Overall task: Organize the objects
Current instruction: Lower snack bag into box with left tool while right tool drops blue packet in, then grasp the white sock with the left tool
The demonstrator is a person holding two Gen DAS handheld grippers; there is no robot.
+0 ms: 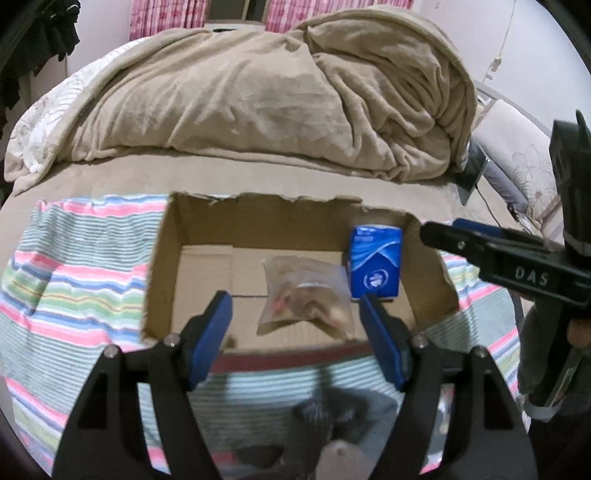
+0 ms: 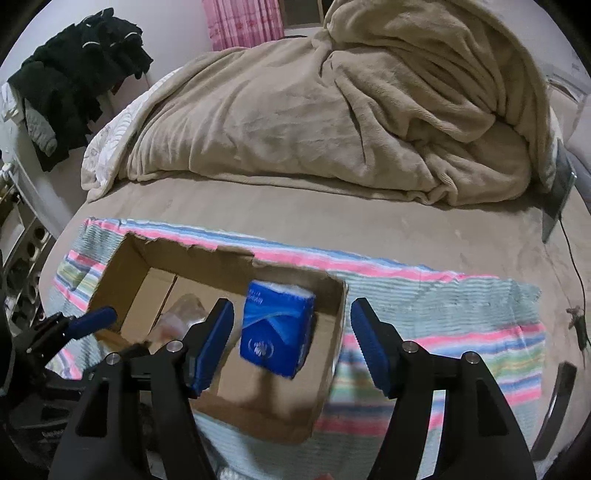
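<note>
Your left gripper [image 1: 295,332] sits nearest, fingers spread wide with nothing between the blue pads [image 1: 210,336]. It hangs over the near wall of the cardboard box [image 1: 162,266]. Just under it, blurred, lies something dark and grey on the cloth; you cannot tell what it is.

Your right gripper [image 2: 291,343] is likewise spread wide and empty-handed, poised above the box's right end. In the left wrist view it enters from the right, its tips beside the box's right wall.

The box, open-topped with torn edges, rests on a striped towel [image 1: 74,280] in pink, green and blue bands. Inside, a clear plastic bag [image 1: 306,295] holding small brownish items lies flat on the floor near the middle. Just right of it, against the right wall, stands a blue tissue pack [image 2: 275,328], upright in the left view, looking tilted and blurred in the right view.

Beyond the towel: tan bedsheet [image 2: 332,218], then a heaped beige blanket [image 1: 277,96]. Far right, a tablet [image 1: 471,173] leans at the blanket's edge, cable trailing. Far back, pink curtains [image 2: 243,26]; dark clothes [image 2: 81,66] piled at left.
</note>
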